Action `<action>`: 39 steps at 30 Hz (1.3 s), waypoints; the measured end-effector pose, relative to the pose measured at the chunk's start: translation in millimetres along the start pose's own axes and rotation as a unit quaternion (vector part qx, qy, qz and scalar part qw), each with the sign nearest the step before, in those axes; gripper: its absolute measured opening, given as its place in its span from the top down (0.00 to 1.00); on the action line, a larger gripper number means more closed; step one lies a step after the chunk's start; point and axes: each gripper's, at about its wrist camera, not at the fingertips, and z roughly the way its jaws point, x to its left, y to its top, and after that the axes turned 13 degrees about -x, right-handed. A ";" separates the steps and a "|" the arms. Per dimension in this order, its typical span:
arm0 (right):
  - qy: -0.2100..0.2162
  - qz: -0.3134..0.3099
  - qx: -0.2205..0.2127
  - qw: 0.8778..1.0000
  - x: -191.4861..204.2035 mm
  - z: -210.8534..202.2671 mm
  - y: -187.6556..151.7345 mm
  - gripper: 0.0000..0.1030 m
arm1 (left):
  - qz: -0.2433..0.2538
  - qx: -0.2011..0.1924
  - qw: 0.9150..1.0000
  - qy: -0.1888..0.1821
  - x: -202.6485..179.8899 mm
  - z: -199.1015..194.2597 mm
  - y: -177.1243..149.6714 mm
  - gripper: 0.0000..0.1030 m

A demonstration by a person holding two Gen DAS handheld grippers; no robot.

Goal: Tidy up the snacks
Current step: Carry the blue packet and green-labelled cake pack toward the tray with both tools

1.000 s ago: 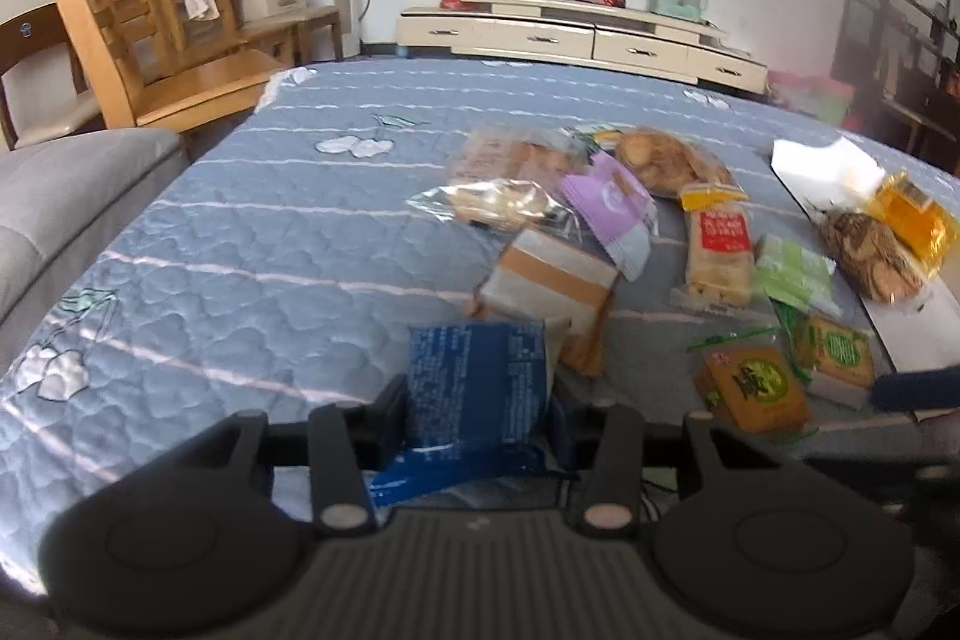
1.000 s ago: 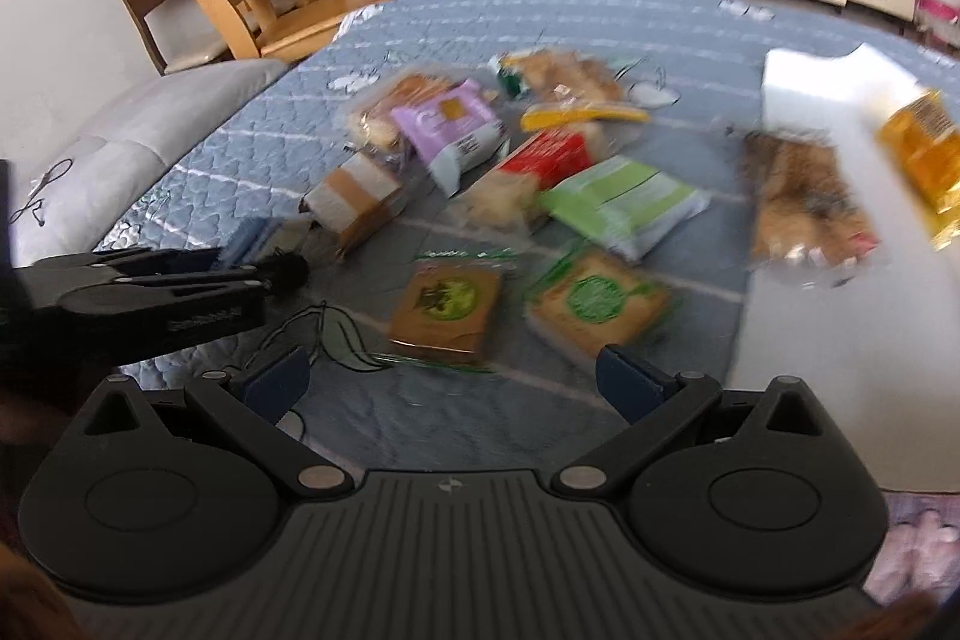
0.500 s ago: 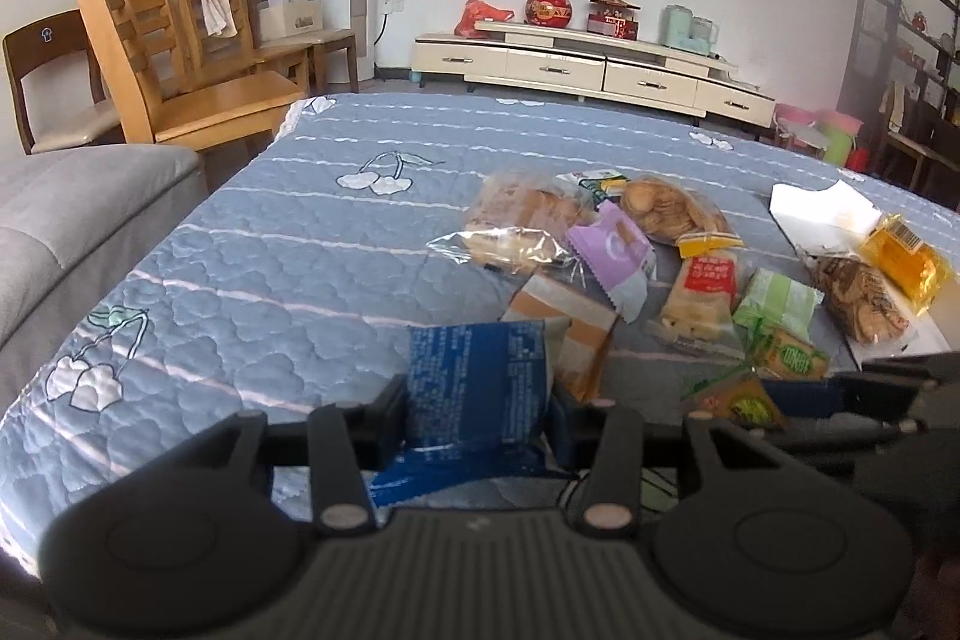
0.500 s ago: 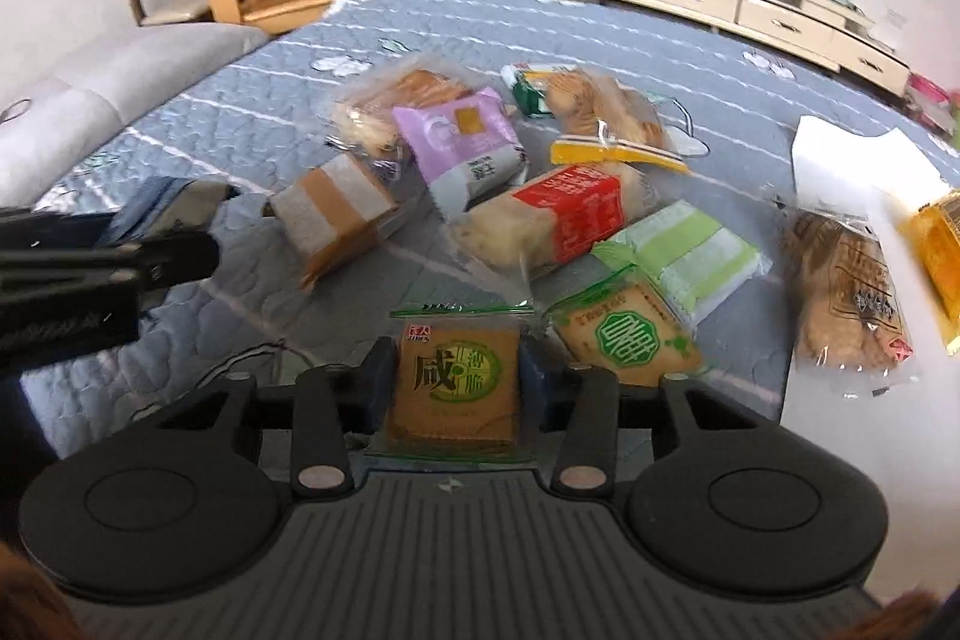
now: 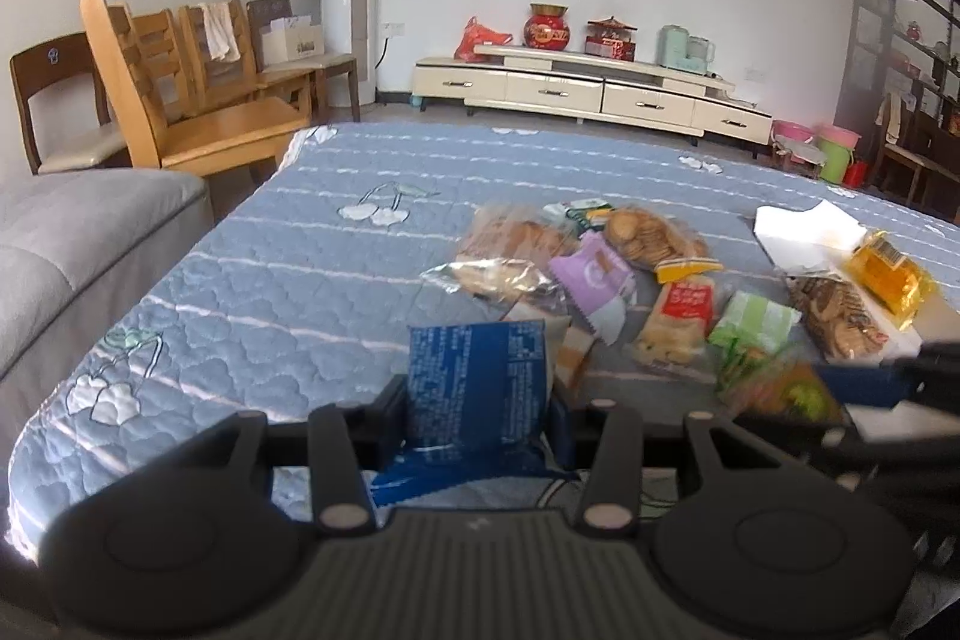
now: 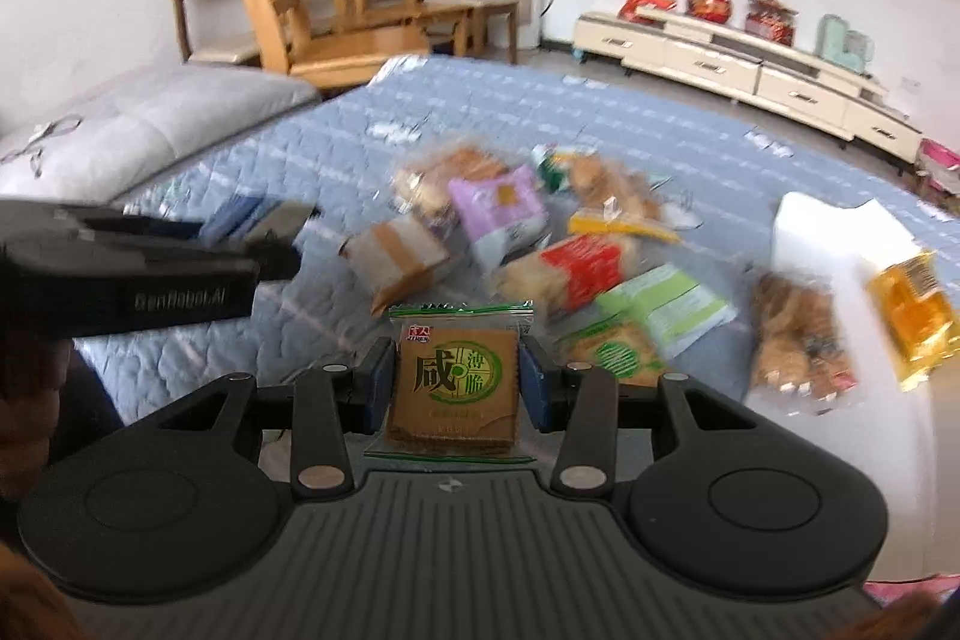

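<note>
My left gripper (image 5: 477, 412) is shut on a blue snack packet (image 5: 477, 388) and holds it above the quilt. My right gripper (image 6: 457, 382) is shut on a brown cracker packet with a green round label (image 6: 454, 385), lifted off the quilt; it also shows blurred in the left wrist view (image 5: 780, 391). Several loose snacks lie on the blue quilt (image 5: 288, 280): a purple packet (image 6: 498, 208), a red packet (image 6: 570, 271), a green packet (image 6: 666, 307), a tan packet (image 6: 399, 256). The left gripper (image 6: 264, 244) shows at the left of the right wrist view.
A white sheet (image 6: 840, 244) at the right carries a yellow packet (image 6: 915, 310) and a clear bag of biscuits (image 6: 795, 334). A grey sofa (image 5: 66, 232) and wooden chairs (image 5: 198, 100) stand at the left. A low cream cabinet (image 5: 588, 91) lines the far wall.
My right gripper closed on the brown cracker packet and has lifted it off the quilt. My left gripper has risen slightly, still holding the blue packet.
</note>
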 end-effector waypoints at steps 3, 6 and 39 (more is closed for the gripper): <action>-0.016 0.005 -0.017 1.000 -7.6 -9.7 7.6 0.48 | 0.004 -0.008 1.000 -0.006 -7.1 -4.6 3.7 0.57; -0.029 0.022 -0.027 0.999 -18.5 -19.4 11.8 0.48 | 0.009 -0.015 1.000 -0.006 -14.5 -9.5 6.1 0.57; -0.144 0.090 -0.077 0.983 -107.9 -68.3 3.3 0.48 | 0.046 -0.032 0.996 -0.074 -99.8 -12.7 40.9 0.57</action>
